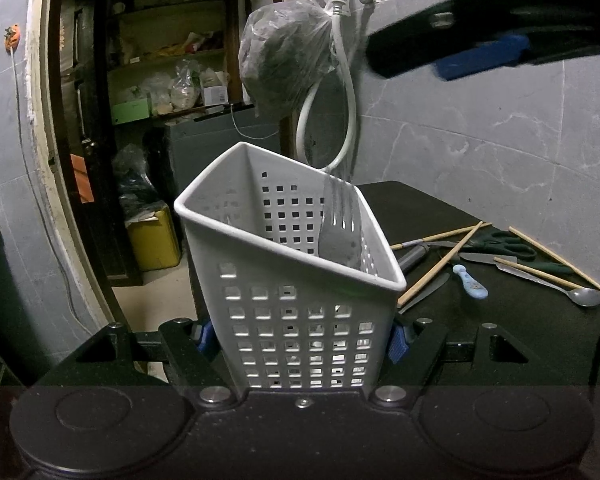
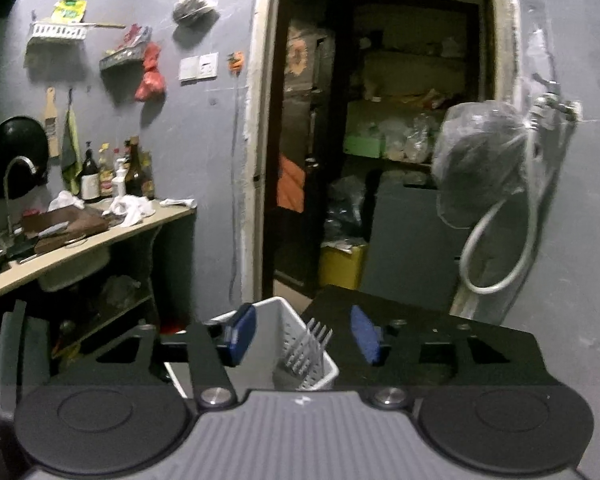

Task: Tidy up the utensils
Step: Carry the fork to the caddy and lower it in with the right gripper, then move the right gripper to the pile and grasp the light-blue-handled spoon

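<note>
— Utensils: where are they?
— One fork [image 1: 337, 222] stands tines-up inside the white basket [image 1: 284, 280]; chopsticks [image 1: 440, 266], scissors [image 1: 500, 242] and a spoon [image 1: 588, 297] lie on the dark table [image 1: 520, 320].
— Grippers?
— Left gripper [image 1: 300, 338] clamps the basket's sides. Right gripper [image 2: 304, 336] hangs above it, jaws apart, holding nothing.
</note>
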